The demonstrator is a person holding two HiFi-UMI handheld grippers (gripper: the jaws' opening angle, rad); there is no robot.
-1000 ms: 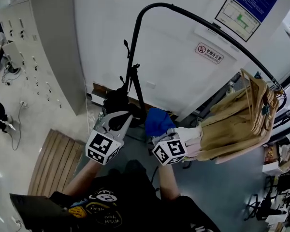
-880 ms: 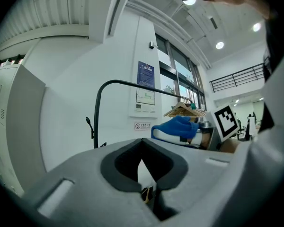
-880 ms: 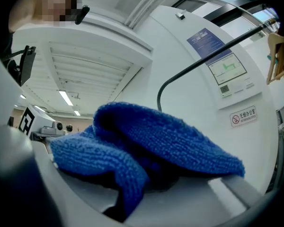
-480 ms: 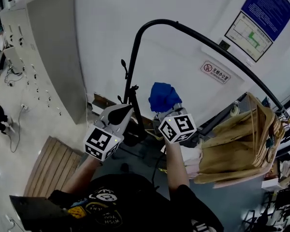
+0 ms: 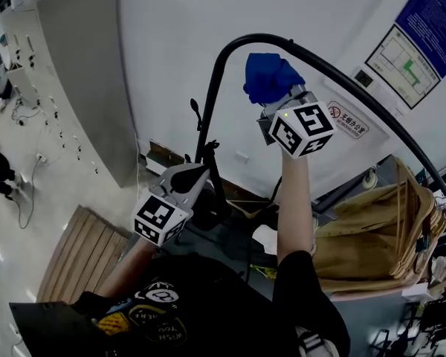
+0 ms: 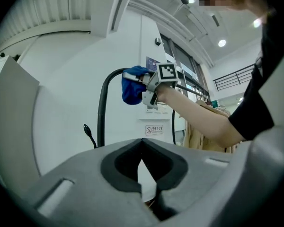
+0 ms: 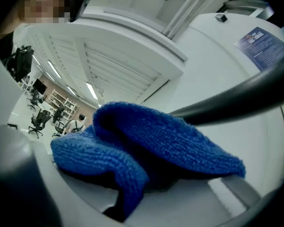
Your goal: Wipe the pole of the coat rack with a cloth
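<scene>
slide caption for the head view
Right gripper holds a blue cloth up at the coat rack's curved black pole

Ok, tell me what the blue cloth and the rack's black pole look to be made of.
The blue cloth: looks like microfibre or terry, matt, with a looped, nubbly pile, soft enough to bunch in folds. The black pole: likely a painted or coated metal tube, smooth with a faint sheen, bent in a clean curve; plastic cannot be excluded.

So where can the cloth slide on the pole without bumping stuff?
Bare pole runs down the upright left of the blue cloth, and rightward until the tan coats. It's crowded there, with the coats bunched together.
</scene>
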